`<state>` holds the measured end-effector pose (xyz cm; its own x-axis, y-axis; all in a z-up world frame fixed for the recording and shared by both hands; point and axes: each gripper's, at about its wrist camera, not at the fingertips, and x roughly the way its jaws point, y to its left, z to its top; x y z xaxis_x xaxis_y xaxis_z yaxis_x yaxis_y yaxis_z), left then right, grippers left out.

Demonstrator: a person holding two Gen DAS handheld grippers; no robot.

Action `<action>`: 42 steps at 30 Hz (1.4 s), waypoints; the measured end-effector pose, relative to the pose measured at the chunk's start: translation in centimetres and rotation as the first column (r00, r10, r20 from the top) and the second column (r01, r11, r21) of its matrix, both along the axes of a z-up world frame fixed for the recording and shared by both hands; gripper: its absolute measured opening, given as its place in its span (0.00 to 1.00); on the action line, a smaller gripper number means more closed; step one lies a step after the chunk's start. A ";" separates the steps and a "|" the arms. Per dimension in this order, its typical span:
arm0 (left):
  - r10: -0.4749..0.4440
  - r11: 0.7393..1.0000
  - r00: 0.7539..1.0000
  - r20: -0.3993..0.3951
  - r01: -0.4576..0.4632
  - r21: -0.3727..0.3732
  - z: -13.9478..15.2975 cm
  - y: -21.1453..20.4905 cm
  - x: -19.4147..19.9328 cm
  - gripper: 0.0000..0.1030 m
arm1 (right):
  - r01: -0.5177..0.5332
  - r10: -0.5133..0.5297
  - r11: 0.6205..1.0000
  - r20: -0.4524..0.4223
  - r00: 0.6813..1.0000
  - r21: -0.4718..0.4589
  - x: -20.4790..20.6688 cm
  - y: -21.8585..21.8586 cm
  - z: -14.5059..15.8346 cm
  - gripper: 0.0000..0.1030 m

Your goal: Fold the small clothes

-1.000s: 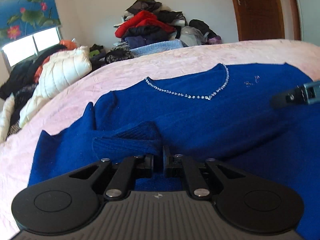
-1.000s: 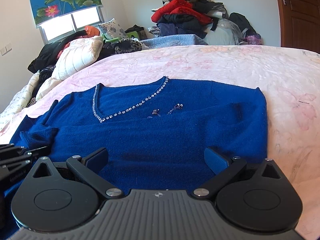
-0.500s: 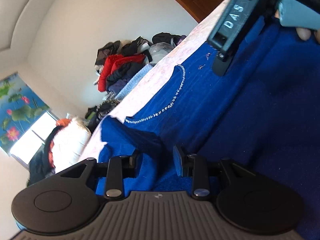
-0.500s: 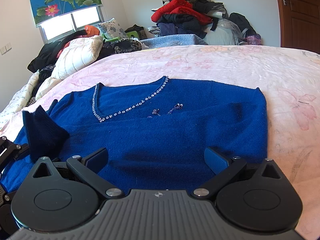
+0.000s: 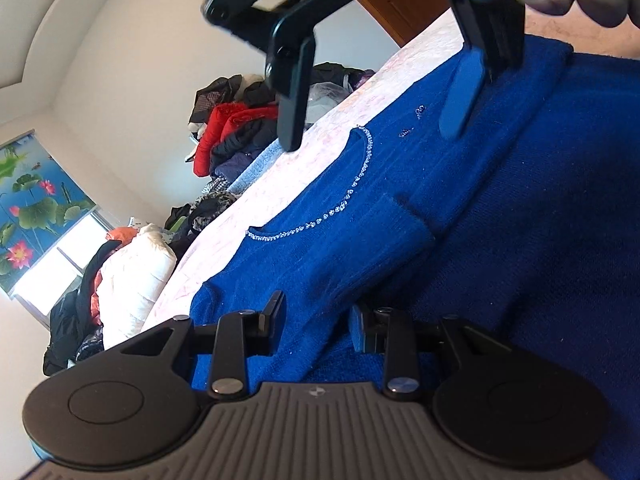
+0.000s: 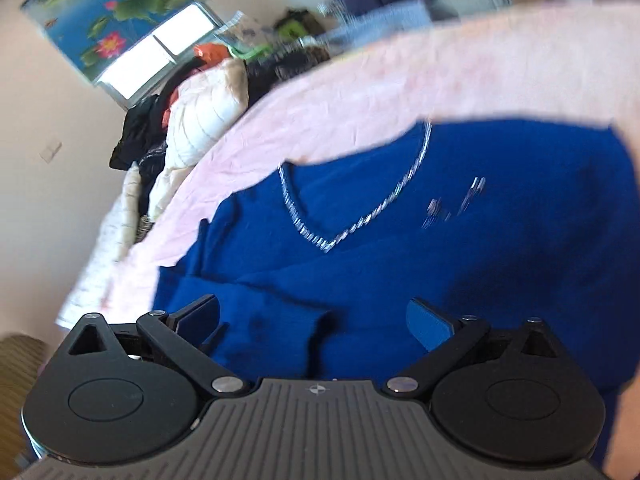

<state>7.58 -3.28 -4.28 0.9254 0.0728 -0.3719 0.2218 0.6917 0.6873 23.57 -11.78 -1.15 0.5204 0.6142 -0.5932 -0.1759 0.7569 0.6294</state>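
A blue knit sweater (image 5: 500, 208) with a beaded V-neck lies on the pink bedspread (image 5: 320, 136); it also shows in the right wrist view (image 6: 460, 264). Its left sleeve (image 5: 352, 256) is folded across the chest, cuff near the neckline. My left gripper (image 5: 316, 316) has its jaws partly open around the sleeve fabric, which lies between the fingers. My right gripper (image 6: 312, 320) is wide open and empty, low over the sweater's front; it also shows in the left wrist view (image 5: 376, 80), hovering above the sweater.
A heap of clothes (image 5: 240, 124) lies at the far edge of the bed. A white puffy jacket (image 5: 132, 276) and dark garments sit by the window. A wooden door (image 5: 404, 12) is behind the bed.
My left gripper carried the sleeve across the chest and its jaws have opened from shut. My right gripper tilted and shifted left over the sweater, still open.
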 end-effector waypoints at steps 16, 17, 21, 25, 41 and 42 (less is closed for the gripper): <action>0.134 0.942 0.986 -0.095 -0.157 -0.296 2.6 4.7 2.3 0.33 | 0.022 0.079 0.959 -0.342 0.936 0.283 3.6 3.1 -3.0 0.99; 0.134 0.943 0.986 -0.096 -0.157 -0.293 2.6 4.7 2.3 0.33 | 0.018 0.093 0.953 -0.351 0.932 0.301 3.6 3.5 -3.0 0.98; 0.130 0.946 0.987 -0.095 -0.152 -0.287 2.5 4.7 2.3 0.33 | -0.005 0.111 0.955 -0.343 0.933 0.295 3.5 4.7 -2.7 0.71; 0.130 0.944 0.987 -0.094 -0.152 -0.292 2.5 4.7 2.3 0.33 | -0.059 0.104 0.986 -0.302 0.948 0.153 3.6 5.6 -3.0 0.16; 0.132 0.865 0.983 -0.126 -0.176 -0.470 3.7 7.5 2.6 0.62 | 0.193 -0.165 0.943 -0.123 0.979 0.271 4.1 -8.2 1.0 0.09; 0.136 0.853 0.980 -0.146 -0.191 -0.486 3.7 7.8 2.9 0.62 | 0.220 -0.190 0.942 -0.141 0.972 0.252 4.0 -9.4 0.3 0.09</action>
